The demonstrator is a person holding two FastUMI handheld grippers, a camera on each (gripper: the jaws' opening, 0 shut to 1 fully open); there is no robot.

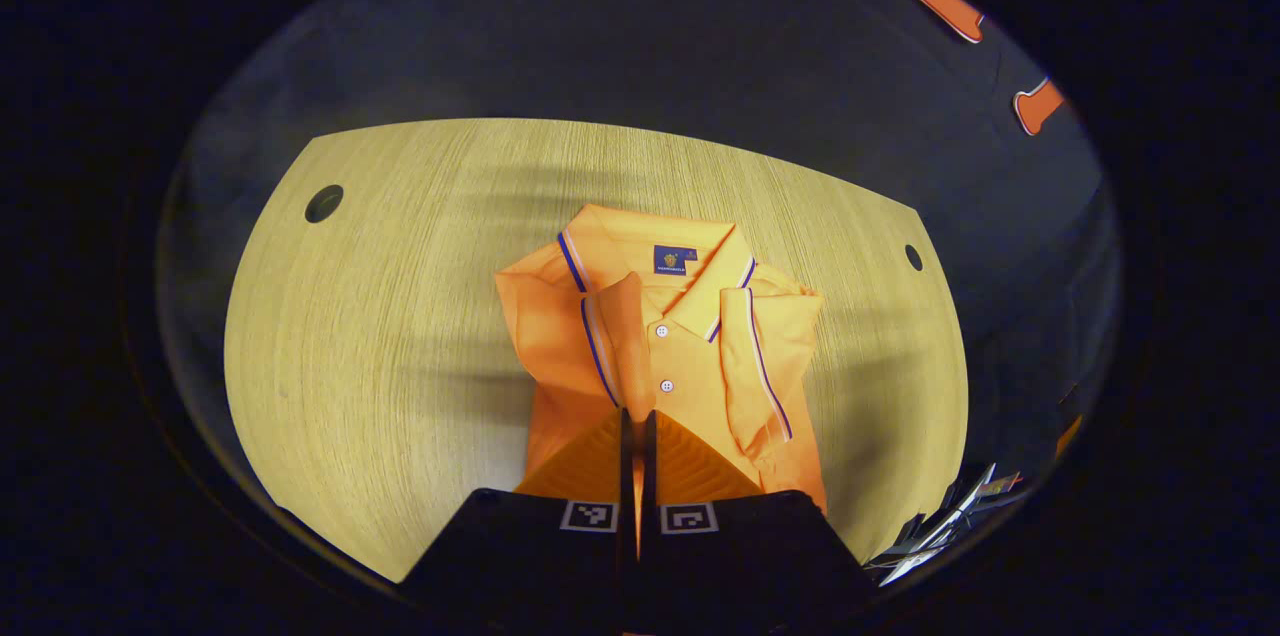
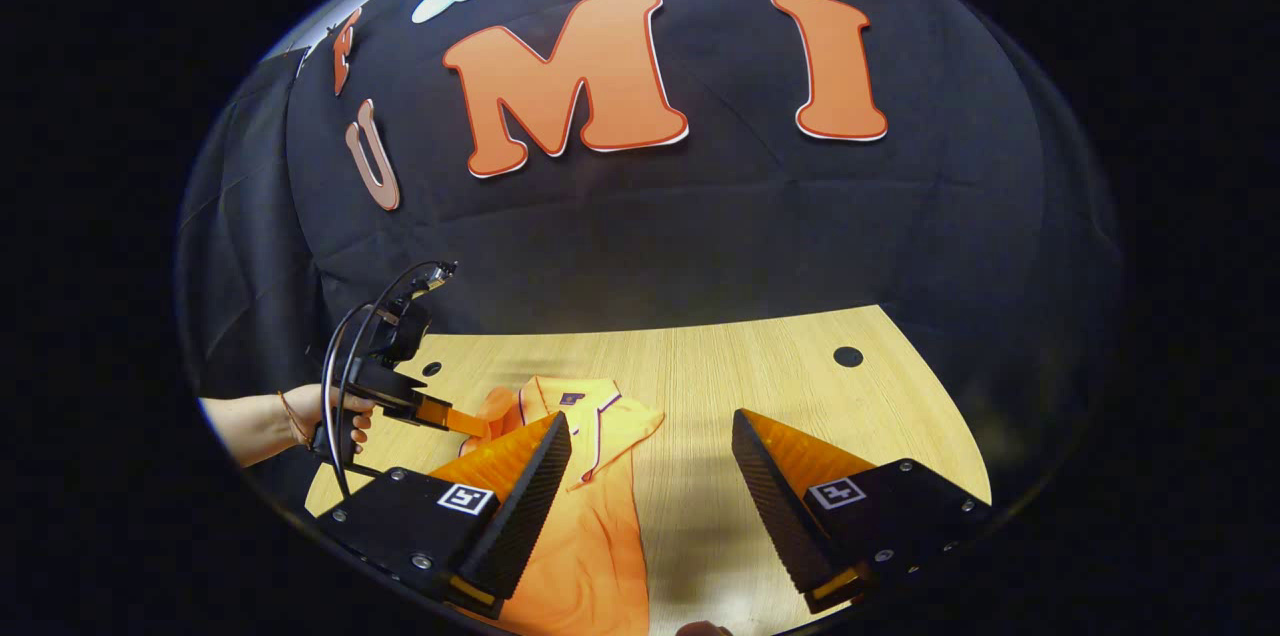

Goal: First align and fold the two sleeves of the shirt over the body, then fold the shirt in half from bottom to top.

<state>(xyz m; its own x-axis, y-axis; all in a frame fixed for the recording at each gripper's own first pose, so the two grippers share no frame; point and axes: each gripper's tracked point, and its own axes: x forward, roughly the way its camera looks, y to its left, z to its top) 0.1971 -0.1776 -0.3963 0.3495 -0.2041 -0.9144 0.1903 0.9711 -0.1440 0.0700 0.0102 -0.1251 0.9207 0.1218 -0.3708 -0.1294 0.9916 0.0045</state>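
lying on the table (image 1: 380,336), shirt (image 1: 660,336) sleeves folded; left hand-held gripper (image 1: 637,436) together; right hand-held gripper (image 2: 650,476) apart

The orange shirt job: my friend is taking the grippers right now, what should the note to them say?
Left gripper: fingers closed together, low over the front of the orange shirt; I cannot tell if any cloth is pinched. In the right gripper view it is held by a hand at the shirt's left side.
Right gripper: open, holding nothing, with one finger over the shirt and the other over the bare wooden table.
Done: both sleeves lie folded over the body, collar at the far end.
Left: fold the shirt in half, bottom up to the collar.
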